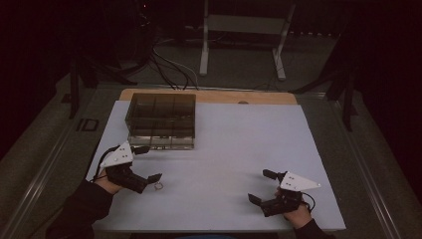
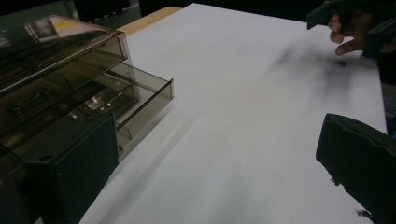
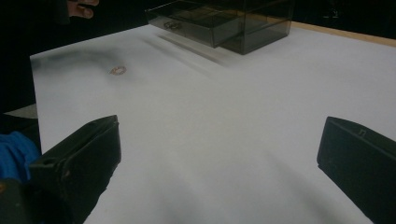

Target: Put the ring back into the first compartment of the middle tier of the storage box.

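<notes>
A smoky clear drawer box (image 1: 161,119) stands at the back left of the white table top (image 1: 249,134). In the left gripper view the box (image 2: 56,74) has a low drawer (image 2: 140,95) pulled out; the right gripper view shows the box (image 3: 233,18) too. A small metal ring (image 1: 158,186) lies on the white surface just beside my left gripper (image 1: 149,163), and appears as a ring (image 3: 117,70) in the right gripper view. The left gripper (image 2: 215,172) is open and holds nothing. My right gripper (image 1: 261,186) (image 3: 219,158), near the front right, is open and holds nothing.
A wooden table edge (image 1: 209,95) runs behind the white sheet. Beyond it are cables (image 1: 169,67) on the floor and a metal desk frame (image 1: 244,30). The other hand (image 2: 345,35) shows far off in the left gripper view.
</notes>
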Demonstrator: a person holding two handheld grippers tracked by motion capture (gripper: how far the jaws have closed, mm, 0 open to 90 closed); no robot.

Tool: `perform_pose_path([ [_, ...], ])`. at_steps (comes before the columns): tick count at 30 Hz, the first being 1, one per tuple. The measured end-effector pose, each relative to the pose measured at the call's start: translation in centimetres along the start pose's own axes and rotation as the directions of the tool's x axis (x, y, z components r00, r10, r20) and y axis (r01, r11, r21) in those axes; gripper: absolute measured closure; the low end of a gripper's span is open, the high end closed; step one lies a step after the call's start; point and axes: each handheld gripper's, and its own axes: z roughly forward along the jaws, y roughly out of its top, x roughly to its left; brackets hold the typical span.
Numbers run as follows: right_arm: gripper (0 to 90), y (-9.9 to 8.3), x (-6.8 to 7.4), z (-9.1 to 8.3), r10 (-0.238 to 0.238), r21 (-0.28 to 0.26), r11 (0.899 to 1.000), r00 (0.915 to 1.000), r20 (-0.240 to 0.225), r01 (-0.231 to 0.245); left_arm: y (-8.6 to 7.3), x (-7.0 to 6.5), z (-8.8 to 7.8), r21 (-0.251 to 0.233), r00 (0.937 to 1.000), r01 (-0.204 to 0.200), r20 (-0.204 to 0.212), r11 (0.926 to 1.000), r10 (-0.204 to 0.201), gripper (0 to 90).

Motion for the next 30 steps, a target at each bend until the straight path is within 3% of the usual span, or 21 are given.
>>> perform_pose_path([
  [11,0.0,0.0,0.0,0.0,0.0,0.0,1.0,1.0,0.002,0.0,-0.8,0.6,0.8,0.038,0.9988,0.044,-0.021,0.9983,-0.043,0.9],
  [14,0.0,0.0,0.0,-0.1,0.002,-0.005,1.0,1.0,0.003,-0.002,-1.3,0.8,1.1,0.038,0.9953,0.078,-0.061,0.9962,-0.076,0.9],
  [16,0.0,0.0,0.0,-0.1,0.0,-0.006,1.0,1.0,0.004,0.0,-1.4,0.7,1.2,0.037,0.9947,0.078,-0.07,0.9963,-0.075,0.9],
  [30,0.0,0.0,0.0,0.0,-0.002,0.004,1.0,1.0,0.002,0.002,-3.0,0.2,2.5,0.156,0.9942,0.094,-0.066,0.9832,-0.085,2.5],
])
